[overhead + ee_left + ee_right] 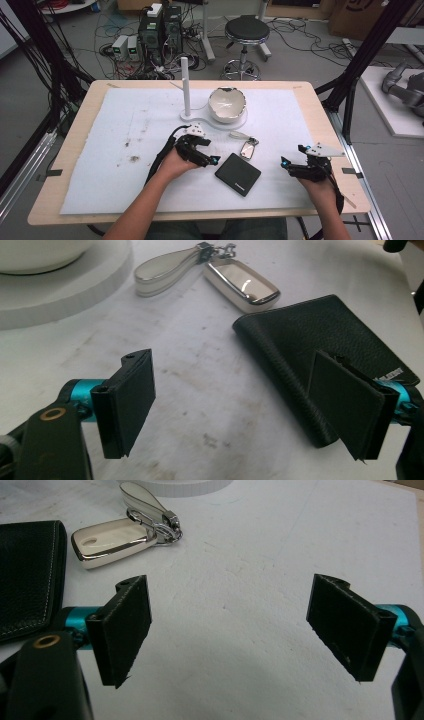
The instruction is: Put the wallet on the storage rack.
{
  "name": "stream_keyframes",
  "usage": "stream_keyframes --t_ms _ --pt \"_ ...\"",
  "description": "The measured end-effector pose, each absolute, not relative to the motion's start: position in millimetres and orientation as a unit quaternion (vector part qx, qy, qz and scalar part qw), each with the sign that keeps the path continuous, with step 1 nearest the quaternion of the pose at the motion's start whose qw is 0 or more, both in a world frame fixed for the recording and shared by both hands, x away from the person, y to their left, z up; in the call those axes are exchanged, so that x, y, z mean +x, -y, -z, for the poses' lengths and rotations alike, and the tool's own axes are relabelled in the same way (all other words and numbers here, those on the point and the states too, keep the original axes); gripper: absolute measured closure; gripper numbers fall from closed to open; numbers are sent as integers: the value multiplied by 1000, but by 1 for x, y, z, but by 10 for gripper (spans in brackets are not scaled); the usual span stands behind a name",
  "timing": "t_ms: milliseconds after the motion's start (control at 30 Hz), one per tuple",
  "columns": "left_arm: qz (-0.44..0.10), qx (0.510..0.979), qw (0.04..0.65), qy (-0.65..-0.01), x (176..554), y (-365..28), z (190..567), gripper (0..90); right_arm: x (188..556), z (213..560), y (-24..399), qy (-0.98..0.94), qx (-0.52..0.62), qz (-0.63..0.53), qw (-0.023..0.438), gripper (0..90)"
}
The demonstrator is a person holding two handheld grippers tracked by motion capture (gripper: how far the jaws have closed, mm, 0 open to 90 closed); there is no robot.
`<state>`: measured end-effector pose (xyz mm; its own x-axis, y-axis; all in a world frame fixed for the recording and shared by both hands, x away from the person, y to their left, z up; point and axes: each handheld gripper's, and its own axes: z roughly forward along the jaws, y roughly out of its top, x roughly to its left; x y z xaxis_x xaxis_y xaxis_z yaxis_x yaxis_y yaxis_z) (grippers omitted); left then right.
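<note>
Two grippers, left (212,161), right (286,164) | one wallet (238,173) | one key fob (248,148)

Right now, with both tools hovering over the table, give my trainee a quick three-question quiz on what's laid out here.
1. True or false: the left tool is shut on the black wallet.
2. Which thing lies between the wallet and the white bowl? A) the car key with its strap B) a spoon C) a cup
3. Fill in: the bowl sits on a round white base from which a white ____ rises.

Key:
1. False. Both its jaws stand wide apart, above the mat beside the wallet; the right tool is open too.
2. A
3. post
</note>
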<state>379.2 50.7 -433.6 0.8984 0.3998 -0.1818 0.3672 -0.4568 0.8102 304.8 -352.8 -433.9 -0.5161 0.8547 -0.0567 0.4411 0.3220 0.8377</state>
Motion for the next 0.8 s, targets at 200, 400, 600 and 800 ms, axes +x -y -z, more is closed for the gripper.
stream_keyframes --t_ms 200,400,600,800 --pt "6 866 455 -208 376 -28 441 194 304 434 353 -773 419 -401 258 182" --pt "19 875 442 -199 373 -12 447 194 305 434 352 -774 417 -402 257 182" --pt "19 886 423 -188 370 -3 450 184 306 435 352 -776 417 -400 255 182" --pt "30 892 417 -171 365 -3 447 322 307 436 352 -778 415 -395 256 183"
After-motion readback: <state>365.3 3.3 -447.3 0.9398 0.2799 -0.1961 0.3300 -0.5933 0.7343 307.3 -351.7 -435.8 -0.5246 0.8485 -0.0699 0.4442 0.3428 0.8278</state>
